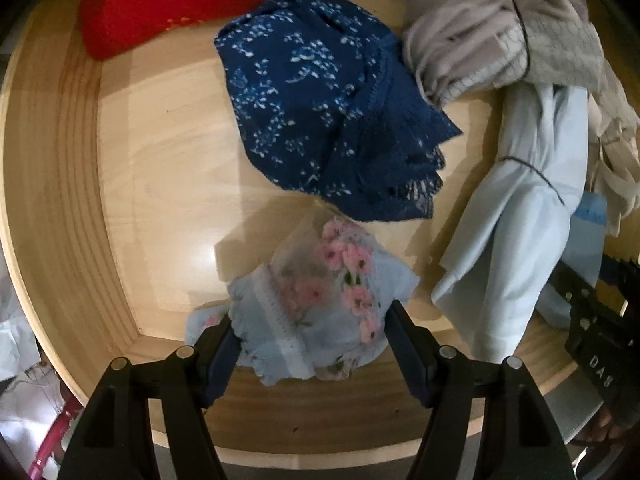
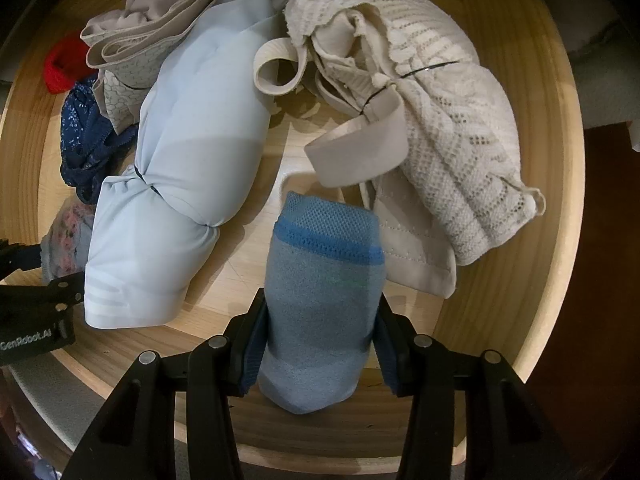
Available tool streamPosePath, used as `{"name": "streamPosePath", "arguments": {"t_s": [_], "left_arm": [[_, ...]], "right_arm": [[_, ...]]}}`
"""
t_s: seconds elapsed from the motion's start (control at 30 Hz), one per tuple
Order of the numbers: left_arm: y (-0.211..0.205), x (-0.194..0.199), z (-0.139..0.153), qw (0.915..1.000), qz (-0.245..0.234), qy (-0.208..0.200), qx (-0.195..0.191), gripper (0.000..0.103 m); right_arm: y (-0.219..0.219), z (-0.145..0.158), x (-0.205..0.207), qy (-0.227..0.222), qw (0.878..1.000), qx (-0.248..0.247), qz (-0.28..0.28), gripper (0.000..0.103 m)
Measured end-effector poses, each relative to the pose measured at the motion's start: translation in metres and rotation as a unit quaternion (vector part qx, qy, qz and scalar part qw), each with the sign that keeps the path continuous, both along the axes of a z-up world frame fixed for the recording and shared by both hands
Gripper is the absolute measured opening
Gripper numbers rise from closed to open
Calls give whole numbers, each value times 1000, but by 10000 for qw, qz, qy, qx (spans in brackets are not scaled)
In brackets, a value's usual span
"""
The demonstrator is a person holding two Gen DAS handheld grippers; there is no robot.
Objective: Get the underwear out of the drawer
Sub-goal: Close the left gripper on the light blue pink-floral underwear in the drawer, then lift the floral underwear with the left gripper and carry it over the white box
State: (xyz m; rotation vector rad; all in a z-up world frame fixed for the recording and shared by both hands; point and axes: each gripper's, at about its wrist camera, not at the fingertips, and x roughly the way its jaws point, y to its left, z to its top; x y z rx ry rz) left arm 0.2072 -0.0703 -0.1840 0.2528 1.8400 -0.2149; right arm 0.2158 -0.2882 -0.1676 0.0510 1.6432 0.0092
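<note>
A pale blue pair of underwear with pink flowers (image 1: pixel 316 280) lies near the front wall of the wooden drawer (image 1: pixel 52 160). My left gripper (image 1: pixel 312 324) points down over it, open, a finger on each side of the cloth. In the right wrist view my right gripper (image 2: pixel 320 300) is shut on a rolled blue underwear with a darker blue mesh band (image 2: pixel 324 280), held upright above the drawer floor (image 2: pixel 248 280). The left gripper's black body (image 2: pixel 32 312) shows at that view's left edge.
Navy lace underwear with white sprigs (image 1: pixel 320 100) lies mid-drawer, and a red garment (image 1: pixel 180 4) at the back left. A tied pale blue bundle (image 2: pixel 180 180), grey-beige folded cloth (image 2: pixel 152 20) and a cream lace bra (image 2: pixel 440 120) fill the right side.
</note>
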Motion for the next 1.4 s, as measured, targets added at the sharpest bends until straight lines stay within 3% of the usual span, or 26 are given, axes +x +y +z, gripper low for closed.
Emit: {"name": "streamPosePath", "arguments": {"t_s": [0.1,0.17,0.47,0.7,1.03,1.4], "left_arm": [[-1,0,4,9998,24,-219,5,60],[2,6,11,9995,15,-310,-38,45],[18,8,30,9964,204,-776,-290,33],[34,4,57,9903,315,-1228,-559,33],[35,-26,112,9712,167,-2311,-557,33],[37,-65,177,9375,-42,-3437,-541,33]], "right_arm": [[0,-1,1,7,10000,10,-10,45],[0,-1,1,10,10000,15,-15,45],[-1,-4,4,22,10000,13,-26,45],[-5,-6,5,43,9999,59,-102,45],[-10,-6,7,45,9999,69,-108,45],[-7,-6,5,34,9999,37,-105,45]]}}
